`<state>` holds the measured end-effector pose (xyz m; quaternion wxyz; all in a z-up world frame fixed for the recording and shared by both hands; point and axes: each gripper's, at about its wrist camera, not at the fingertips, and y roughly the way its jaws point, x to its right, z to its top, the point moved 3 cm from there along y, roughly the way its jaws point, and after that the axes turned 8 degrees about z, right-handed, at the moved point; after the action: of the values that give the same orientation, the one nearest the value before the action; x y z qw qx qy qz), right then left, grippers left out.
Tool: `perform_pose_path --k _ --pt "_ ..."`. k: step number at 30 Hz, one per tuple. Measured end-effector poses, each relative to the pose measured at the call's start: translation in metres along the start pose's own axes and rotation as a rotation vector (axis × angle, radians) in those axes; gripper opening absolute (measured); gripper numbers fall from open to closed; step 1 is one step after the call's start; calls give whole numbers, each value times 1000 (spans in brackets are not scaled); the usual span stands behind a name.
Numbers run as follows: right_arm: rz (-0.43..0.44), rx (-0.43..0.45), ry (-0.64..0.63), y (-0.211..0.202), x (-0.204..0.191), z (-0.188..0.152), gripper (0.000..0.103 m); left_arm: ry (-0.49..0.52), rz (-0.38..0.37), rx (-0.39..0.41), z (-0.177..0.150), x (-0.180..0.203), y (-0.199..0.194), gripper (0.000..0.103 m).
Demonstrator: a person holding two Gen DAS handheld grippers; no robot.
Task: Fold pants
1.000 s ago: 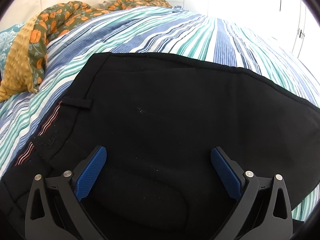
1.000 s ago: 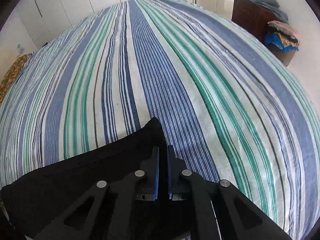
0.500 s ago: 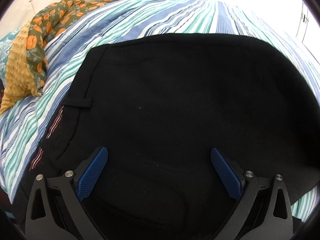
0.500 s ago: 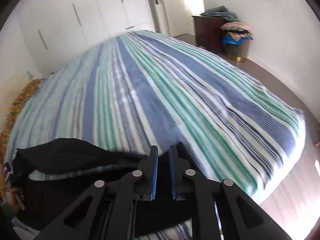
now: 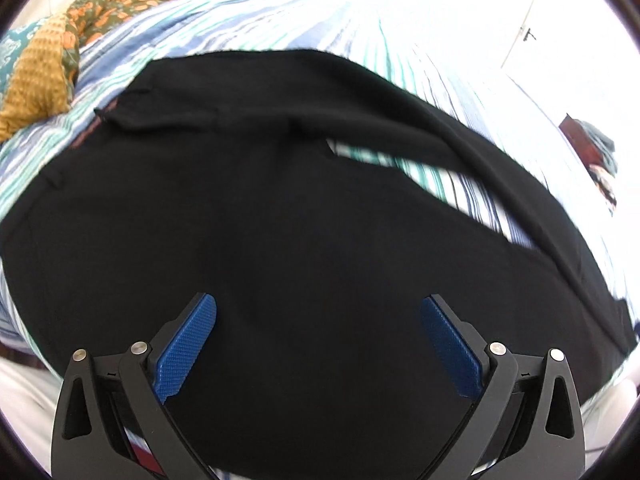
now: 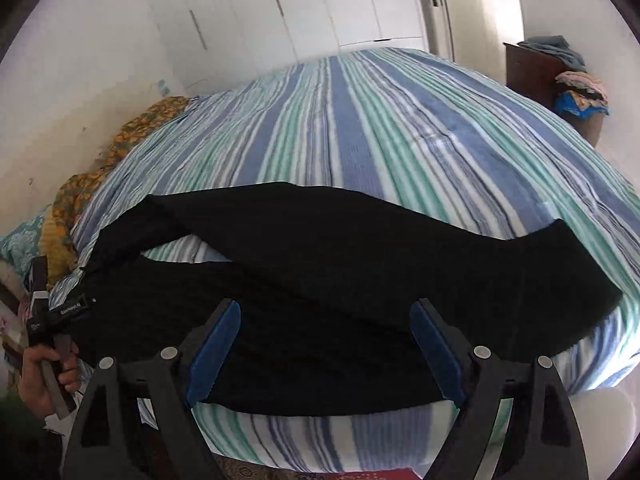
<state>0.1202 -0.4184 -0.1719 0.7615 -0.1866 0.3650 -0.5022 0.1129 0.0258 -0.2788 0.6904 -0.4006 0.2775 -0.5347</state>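
Pants (image 5: 280, 240) of black woven fabric fill most of the left wrist view, spread across a bed cover striped in blue, teal and white (image 5: 248, 16). The left gripper (image 5: 318, 344) sits at 6 o'clock with its blue textured pads (image 5: 184, 350) set wide apart over the cloth, pinching nothing. A gap between the two layers of black fabric shows a wedge of striped cover at about 2 o'clock. At 10 o'clock a mustard knitted blanket (image 5: 34, 76) lies against an olive cloth printed with orange flowers (image 5: 120, 0). A dark wooden cabinet (image 5: 576, 140) shows at 3 o'clock, blurred.

In the right wrist view the black pants (image 6: 340, 280) lie across the near edge of the striped bed cover (image 6: 360, 120), running from 9 o'clock to 3 o'clock, with one leg doubled over the other so that a sliver of stripes shows between them near 9 o'clock. The right gripper (image 6: 326, 348) sits at 6 o'clock, its jaws opening, blue pads (image 6: 214, 348) apart above the fabric with nothing clamped. At 8 o'clock a person's hand (image 6: 44, 380) grips the handle of the other tool beside the waistband label. White wardrobe doors (image 6: 280, 12) stand at 12 o'clock, and a pile of folded clothes (image 6: 580, 92) rests at 2 o'clock.
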Motion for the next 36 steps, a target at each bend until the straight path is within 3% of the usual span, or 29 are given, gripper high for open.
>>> perform_pose_path --k 4,8,15,19,23,26,27,31,34,36 --pt "38 -48 -86 45 -32 -15 86 89 17 36 -9 9 -9 102" --pt "55 -191 9 80 -9 -45 87 51 -3 65 -5 2 -17 102" --pt "94 -161 -1 82 -11 -52 97 22 29 26 0 -1 0 102" --pt "80 -160 -27 84 -16 -54 102 96 77 26 -9 4 9 102" --pt "74 -159 10 89 -13 -56 103 91 80 13 -10 4 12 102" --pt "73 -196 -48 86 -18 -51 101 86 75 7 -10 2 13 102" --pt "81 -167 -32 77 -17 -45 101 89 78 7 -11 3 12 102" --pt "191 87 213 25 17 -32 101 87 97 14 -13 6 12 102" --pt "317 145 407 19 50 -35 99 94 110 16 -14 8 12 102" --pt "358 147 517 27 68 -38 97 95 112 17 -14 8 12 102"
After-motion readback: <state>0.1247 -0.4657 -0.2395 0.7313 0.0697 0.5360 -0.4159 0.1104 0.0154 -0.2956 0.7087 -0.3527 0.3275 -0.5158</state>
